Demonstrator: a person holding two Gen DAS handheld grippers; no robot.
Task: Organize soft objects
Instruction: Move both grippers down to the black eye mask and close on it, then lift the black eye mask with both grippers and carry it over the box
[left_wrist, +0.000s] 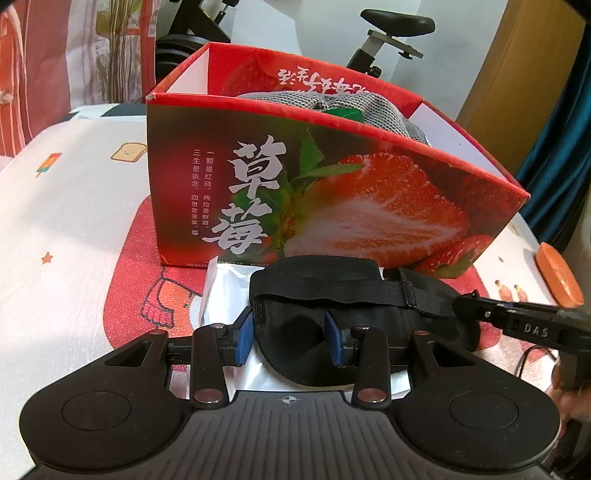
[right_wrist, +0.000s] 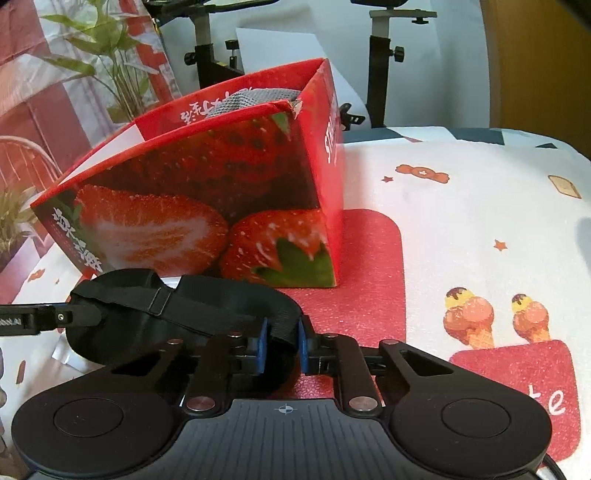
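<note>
Risk of mask slipping during lift to box: right gripper pinching only its end, left gripper spread around its middle, at cloth's near edge.

Left gripper is angled down with its blue fingers set apart either side of the black eye mask, pads not really squeezing it. Right gripper tilts down too, fingers pinched close on the mask's end and strap. A bit of hand shows at the left view's right edge.
</note>
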